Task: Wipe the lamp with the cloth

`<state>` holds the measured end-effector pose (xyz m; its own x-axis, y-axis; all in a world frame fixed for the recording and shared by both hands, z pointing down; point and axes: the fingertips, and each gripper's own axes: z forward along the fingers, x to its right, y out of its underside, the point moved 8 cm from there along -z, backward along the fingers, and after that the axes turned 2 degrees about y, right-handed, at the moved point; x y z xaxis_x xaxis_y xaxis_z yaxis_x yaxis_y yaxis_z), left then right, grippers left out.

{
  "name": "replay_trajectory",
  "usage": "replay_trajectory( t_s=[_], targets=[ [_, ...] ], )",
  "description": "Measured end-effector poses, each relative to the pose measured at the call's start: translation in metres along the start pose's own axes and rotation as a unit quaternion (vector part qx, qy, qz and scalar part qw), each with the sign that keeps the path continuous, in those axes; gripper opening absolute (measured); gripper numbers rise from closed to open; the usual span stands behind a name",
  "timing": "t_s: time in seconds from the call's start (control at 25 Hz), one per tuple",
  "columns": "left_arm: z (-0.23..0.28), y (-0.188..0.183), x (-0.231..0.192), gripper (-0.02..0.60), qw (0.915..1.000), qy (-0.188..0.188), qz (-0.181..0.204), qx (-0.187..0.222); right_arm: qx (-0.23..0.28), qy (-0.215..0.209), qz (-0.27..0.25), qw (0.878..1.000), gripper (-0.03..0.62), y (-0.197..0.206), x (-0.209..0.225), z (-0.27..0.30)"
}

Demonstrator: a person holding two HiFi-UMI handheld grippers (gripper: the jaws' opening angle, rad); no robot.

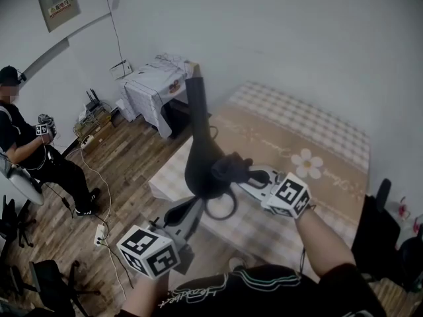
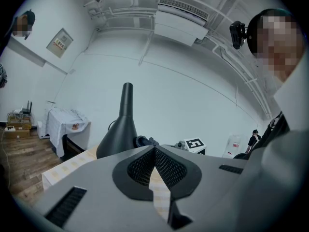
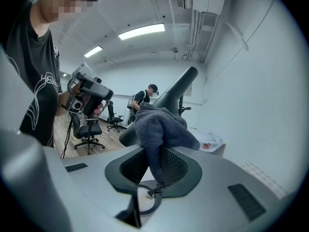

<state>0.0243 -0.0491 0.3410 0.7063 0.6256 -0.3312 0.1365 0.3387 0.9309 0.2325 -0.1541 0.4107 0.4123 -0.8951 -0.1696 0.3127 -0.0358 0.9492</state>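
Right gripper (image 3: pixel 155 164) is pinching the grey cloth (image 3: pixel 161 129) against the flared black lamp (image 1: pixel 200 154), which I think stands on the checked bed (image 1: pixel 310 127), while the left gripper (image 2: pixel 154 151) sits nearby, jaws pressed together on nothing.

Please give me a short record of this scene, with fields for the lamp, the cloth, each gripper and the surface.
lamp: black, cone base with a thin neck, upright on the checked cover
cloth: dark grey, bunched, at the lamp's base, seems to touch it
right gripper: shut on the cloth
left gripper: shut, nothing between the jaws, low beside the lamp
checked cover: beige, with a flower print
person: seated at the far left
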Motion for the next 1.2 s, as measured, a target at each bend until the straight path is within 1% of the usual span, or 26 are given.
replay_trajectory(
  t_s=[0.12, 0.2, 0.4, 0.6, 0.68, 0.84, 1.04, 1.2],
  targets=[
    [-0.006, 0.003, 0.002, 0.0, 1.0, 0.0, -0.006, 0.002, 0.004, 0.012, 0.017, 1.0, 0.057, -0.001, -0.004, -0.007],
    [-0.01, 0.005, 0.003, 0.0, 1.0, 0.002, -0.008, 0.005, 0.004, 0.03, 0.019, 0.999, 0.057, -0.006, -0.006, -0.013],
    [-0.021, 0.006, 0.009, 0.0, 0.9999, 0.005, -0.008, 0.014, 0.006, 0.078, 0.007, 0.997, 0.057, -0.028, -0.009, -0.027],
    [-0.044, 0.004, 0.015, 0.0, 0.9996, 0.01, 0.002, 0.026, 0.019, 0.114, -0.01, 0.993, 0.057, -0.062, -0.015, -0.037],
    [-0.054, 0.002, 0.017, 0.0, 0.9995, 0.008, 0.003, 0.029, 0.03, 0.135, -0.021, 0.99, 0.057, -0.08, -0.015, -0.04],
    [-0.074, -0.001, 0.018, 0.0, 0.9993, 0.006, 0.011, 0.034, 0.055, 0.191, -0.038, 0.979, 0.057, -0.11, -0.019, -0.049],
    [-0.095, 0.008, 0.017, 0.0, 0.9991, 0.01, 0.019, 0.035, 0.069, 0.219, -0.05, 0.972, 0.057, -0.139, -0.03, -0.051],
    [-0.098, 0.008, 0.016, 0.0, 0.9989, 0.015, 0.019, 0.041, 0.075, 0.233, -0.09, 0.965, 0.057, -0.169, -0.034, -0.047]
  ],
)
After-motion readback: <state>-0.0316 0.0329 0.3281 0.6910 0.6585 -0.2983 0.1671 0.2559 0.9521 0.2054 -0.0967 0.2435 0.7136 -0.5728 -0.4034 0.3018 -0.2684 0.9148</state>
